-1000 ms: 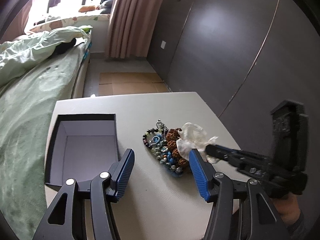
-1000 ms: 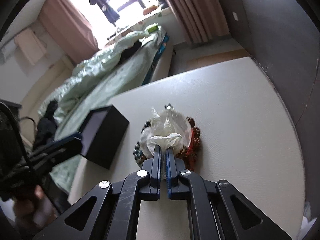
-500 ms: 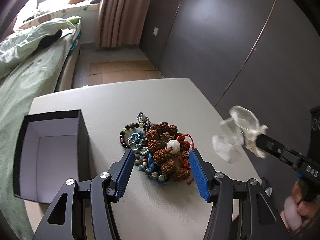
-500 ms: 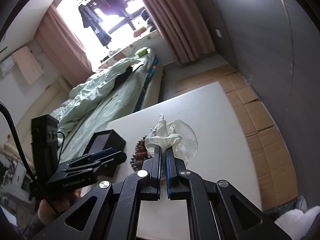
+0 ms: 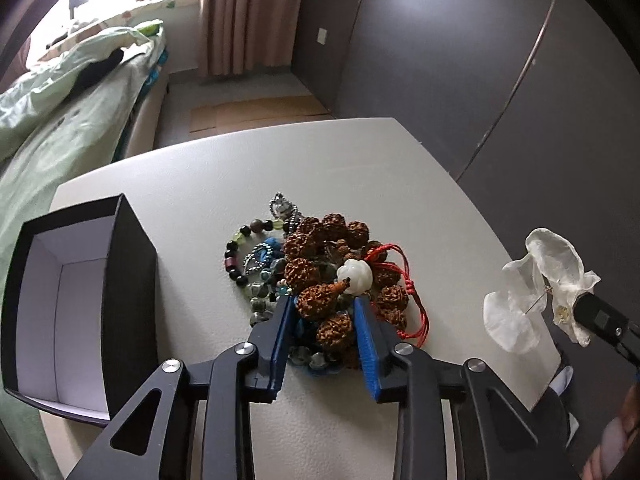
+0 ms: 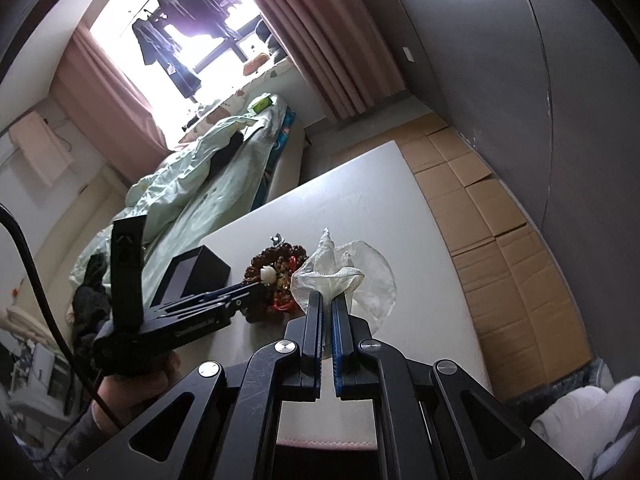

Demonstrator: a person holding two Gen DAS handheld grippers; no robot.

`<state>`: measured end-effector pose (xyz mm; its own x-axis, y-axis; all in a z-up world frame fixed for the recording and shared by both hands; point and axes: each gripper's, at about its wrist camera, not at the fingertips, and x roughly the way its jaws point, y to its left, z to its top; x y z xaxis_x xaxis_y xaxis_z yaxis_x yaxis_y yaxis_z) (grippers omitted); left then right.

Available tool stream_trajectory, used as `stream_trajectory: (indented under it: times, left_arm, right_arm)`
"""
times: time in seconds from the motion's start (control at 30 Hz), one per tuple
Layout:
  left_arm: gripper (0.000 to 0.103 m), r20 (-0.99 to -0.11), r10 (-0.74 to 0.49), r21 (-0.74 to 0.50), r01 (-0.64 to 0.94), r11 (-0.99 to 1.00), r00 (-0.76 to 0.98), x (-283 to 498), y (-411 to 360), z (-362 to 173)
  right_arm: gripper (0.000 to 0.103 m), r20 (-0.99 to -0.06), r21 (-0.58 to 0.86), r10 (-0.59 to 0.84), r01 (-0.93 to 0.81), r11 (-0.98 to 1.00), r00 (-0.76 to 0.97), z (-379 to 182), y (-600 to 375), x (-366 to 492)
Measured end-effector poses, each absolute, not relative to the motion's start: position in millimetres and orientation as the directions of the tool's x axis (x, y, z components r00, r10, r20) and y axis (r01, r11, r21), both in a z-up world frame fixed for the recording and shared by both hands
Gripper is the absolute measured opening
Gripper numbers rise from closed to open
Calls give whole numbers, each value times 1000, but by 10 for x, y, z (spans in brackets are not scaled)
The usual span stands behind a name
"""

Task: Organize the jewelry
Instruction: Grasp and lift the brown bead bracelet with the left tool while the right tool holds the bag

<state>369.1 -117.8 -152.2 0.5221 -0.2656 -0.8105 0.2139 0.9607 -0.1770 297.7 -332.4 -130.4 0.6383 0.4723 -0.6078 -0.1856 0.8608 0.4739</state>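
A pile of jewelry (image 5: 320,276) lies mid-table: brown knobbly bead bracelets, a white carved bead, red cord, dark and green bead strings, blue beads. My left gripper (image 5: 324,304) has closed in around the brown beads (image 5: 320,300) at the pile's near edge, its blue pads (image 5: 280,336) against them. My right gripper (image 6: 327,300) is shut on a crumpled clear plastic bag (image 6: 352,280) and holds it in the air off the table's right edge; the bag also shows in the left wrist view (image 5: 536,300). The pile shows in the right wrist view (image 6: 280,276).
An open black box (image 5: 120,280) with a white inside stands on the table's left side; it also shows in the right wrist view (image 6: 200,276). The white table (image 5: 320,160) ends close on the right. A bed (image 5: 60,120) lies left, cardboard sheets (image 6: 500,232) cover the floor.
My left gripper has narrowed and moved forward onto the brown beads. My right gripper has carried the plastic bag further right, away from the pile.
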Motion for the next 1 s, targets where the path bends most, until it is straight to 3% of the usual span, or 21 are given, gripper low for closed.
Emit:
stream_trajectory:
  times: [0.23,1.0]
  left_arm:
    - [19,-773,-278,-183,218,959,570,3594,-1076,-1302]
    - [19,-617,-296,-146,264,953,729,3335,-766,-296]
  right_arm:
    - [6,-603,474,489,-209,855,631,-1293,-3226,2971]
    - [6,-555,473,541,-296,830,632,-1039,-2910,2918]
